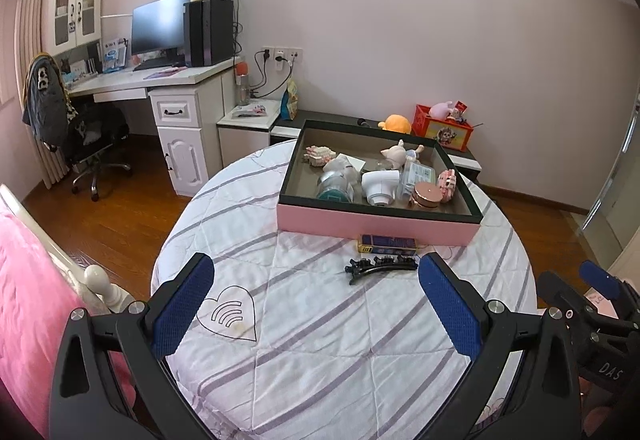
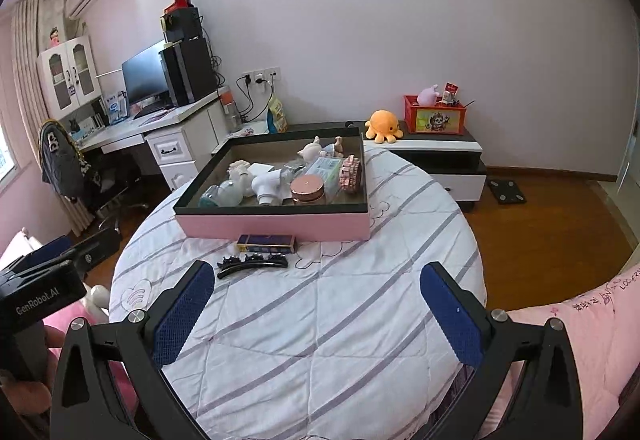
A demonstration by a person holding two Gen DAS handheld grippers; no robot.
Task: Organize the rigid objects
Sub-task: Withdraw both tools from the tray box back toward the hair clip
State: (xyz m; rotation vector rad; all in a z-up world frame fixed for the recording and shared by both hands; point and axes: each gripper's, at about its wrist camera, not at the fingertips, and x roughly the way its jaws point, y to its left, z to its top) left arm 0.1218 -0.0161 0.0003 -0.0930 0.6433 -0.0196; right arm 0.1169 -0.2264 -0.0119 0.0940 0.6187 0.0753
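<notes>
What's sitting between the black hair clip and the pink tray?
A small dark blue box lies between the hair clip and the pink tray, against the tray's front wall; the right wrist view shows it.

Pink tray [image 2: 272, 227], black rim; white cover [image 2: 340, 340], grey stripes; blue fingers [image 2: 182, 316].

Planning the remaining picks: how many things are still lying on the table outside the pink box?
2: a dark blue box against the pink box's front wall, and a black hair clip just nearer.
</notes>
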